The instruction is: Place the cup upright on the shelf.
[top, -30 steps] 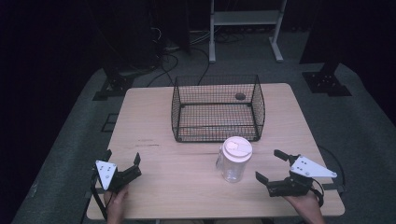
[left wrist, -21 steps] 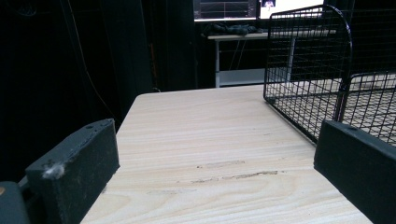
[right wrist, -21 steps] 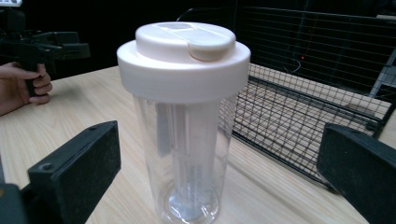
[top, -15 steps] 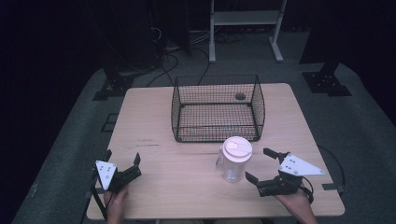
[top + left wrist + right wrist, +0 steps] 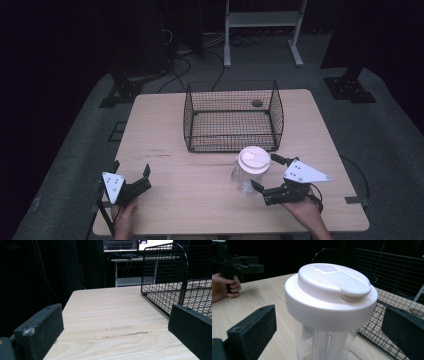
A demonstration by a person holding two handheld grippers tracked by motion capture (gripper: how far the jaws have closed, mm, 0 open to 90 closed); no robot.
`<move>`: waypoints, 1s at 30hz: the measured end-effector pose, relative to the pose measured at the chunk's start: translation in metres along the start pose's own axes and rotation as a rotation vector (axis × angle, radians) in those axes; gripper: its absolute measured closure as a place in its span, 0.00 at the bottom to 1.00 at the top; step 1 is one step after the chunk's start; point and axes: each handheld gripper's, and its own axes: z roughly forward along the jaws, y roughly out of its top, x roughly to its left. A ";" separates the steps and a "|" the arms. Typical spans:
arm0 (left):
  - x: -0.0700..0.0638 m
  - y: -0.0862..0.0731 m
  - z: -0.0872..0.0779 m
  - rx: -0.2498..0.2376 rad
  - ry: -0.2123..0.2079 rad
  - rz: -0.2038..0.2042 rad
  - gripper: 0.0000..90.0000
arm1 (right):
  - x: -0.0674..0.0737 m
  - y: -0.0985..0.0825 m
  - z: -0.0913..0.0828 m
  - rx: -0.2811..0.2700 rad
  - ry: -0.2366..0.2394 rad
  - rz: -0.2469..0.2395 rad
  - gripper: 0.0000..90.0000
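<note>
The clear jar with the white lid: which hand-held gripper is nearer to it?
Right. The right hand-held gripper has its open jaws on either side of the jar; the left hand-held gripper sits far across the table.

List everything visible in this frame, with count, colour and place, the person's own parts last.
Table: one, light wood, centre.
Wire basket: one, black, far middle of the table.
Small round object: one, dark, inside the basket's far right; too small to identify.
Jar: one, clear with white lid, upright in front of the basket.
White frame: one, on the floor beyond the table.
Left hand-held gripper: open, near left.
Right hand-held gripper: open, jaws either side of the jar.
</note>
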 end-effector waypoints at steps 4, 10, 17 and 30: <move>0.000 0.000 0.000 -0.001 -0.001 0.003 0.00 | -0.001 0.001 0.006 0.001 -0.002 -0.001 0.00; 0.000 0.000 0.000 -0.001 -0.001 0.003 0.00 | -0.001 0.003 0.012 -0.005 -0.009 -0.007 0.00; 0.000 0.000 0.000 -0.001 -0.001 0.002 0.00 | 0.000 0.006 0.019 -0.005 -0.010 -0.019 0.00; 0.000 0.000 0.000 -0.001 -0.002 0.002 0.00 | 0.001 0.009 0.029 -0.007 -0.025 -0.032 0.00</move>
